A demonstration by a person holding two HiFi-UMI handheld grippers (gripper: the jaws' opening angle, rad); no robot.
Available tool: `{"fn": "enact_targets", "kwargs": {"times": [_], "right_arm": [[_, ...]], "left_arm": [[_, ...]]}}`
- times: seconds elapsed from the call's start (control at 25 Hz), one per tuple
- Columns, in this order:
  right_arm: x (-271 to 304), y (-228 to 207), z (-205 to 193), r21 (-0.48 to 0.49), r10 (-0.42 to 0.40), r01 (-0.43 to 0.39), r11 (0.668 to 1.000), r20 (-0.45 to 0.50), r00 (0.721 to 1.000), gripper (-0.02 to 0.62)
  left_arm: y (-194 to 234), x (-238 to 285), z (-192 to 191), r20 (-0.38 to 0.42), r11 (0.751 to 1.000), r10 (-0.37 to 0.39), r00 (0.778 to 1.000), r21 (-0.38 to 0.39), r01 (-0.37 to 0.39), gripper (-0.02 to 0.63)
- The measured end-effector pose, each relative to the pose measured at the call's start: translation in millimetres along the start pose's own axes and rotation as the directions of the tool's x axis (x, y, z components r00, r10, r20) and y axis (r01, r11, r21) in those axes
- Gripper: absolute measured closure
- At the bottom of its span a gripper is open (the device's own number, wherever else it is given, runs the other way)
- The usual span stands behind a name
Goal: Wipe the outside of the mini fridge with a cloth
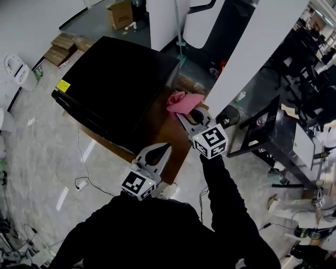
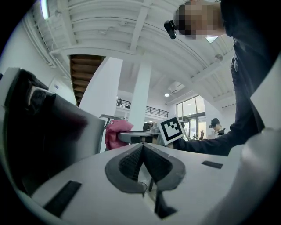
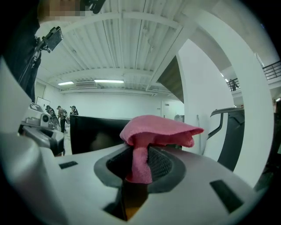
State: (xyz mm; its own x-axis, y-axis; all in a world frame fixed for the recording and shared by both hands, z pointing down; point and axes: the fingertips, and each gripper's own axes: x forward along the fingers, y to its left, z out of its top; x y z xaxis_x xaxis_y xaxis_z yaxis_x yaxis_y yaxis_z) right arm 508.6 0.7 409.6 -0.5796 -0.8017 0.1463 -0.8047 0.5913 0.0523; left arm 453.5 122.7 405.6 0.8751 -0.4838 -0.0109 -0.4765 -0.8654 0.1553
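Observation:
The black mini fridge (image 1: pixel 118 79) stands on a low wooden table (image 1: pixel 160 128); its dark side also shows in the right gripper view (image 3: pixel 94 134). My right gripper (image 1: pixel 185 114) is shut on a pink cloth (image 1: pixel 182 101), held just past the fridge's right corner, apart from it. The cloth (image 3: pixel 151 136) bunches out of the jaws in the right gripper view. My left gripper (image 1: pixel 160 151) hangs lower, near the table's front edge, shut with nothing in it. From the left gripper view the pink cloth (image 2: pixel 115 133) and the fridge (image 2: pixel 48 140) are seen ahead.
A white pillar (image 1: pixel 257 52) rises close on the right of the table. A dark metal desk (image 1: pixel 273 131) stands further right. Cardboard boxes (image 1: pixel 119 13) and flat packages (image 1: pixel 63 47) lie on the floor behind the fridge. Cables (image 1: pixel 79 181) trail on the floor at left.

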Motion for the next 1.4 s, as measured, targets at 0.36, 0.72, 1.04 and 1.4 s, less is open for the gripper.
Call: {"fn": "enact_targets", "kwargs": {"times": [0.36, 0.72, 1.04, 1.4], "right_arm": [[69, -29, 0, -0.036, 0.024, -0.025, 0.999, -0.033, 0.999, 0.503], [93, -32, -19, -0.033, 0.026, -0.026, 0.999, -0.016, 1.0, 0.504], [104, -38, -87, -0.025, 0.022, -0.024, 0.999, -0.062, 0.998, 0.505], [111, -43, -188, 0.053, 0.029, -0.023, 0.998, -0.119, 0.992, 0.505]], "left_arm": [[31, 21, -12, -0.021, 0.999, 0.031, 0.999, -0.019, -0.032, 0.603], [57, 26, -39, -0.06, 0.996, 0.057, 0.997, -0.064, -0.061, 0.603], [66, 34, -83, -0.07, 0.995, 0.064, 0.996, -0.075, -0.069, 0.603], [76, 42, -140, -0.115, 0.991, 0.101, 0.988, -0.07, -0.11, 0.603]]}}
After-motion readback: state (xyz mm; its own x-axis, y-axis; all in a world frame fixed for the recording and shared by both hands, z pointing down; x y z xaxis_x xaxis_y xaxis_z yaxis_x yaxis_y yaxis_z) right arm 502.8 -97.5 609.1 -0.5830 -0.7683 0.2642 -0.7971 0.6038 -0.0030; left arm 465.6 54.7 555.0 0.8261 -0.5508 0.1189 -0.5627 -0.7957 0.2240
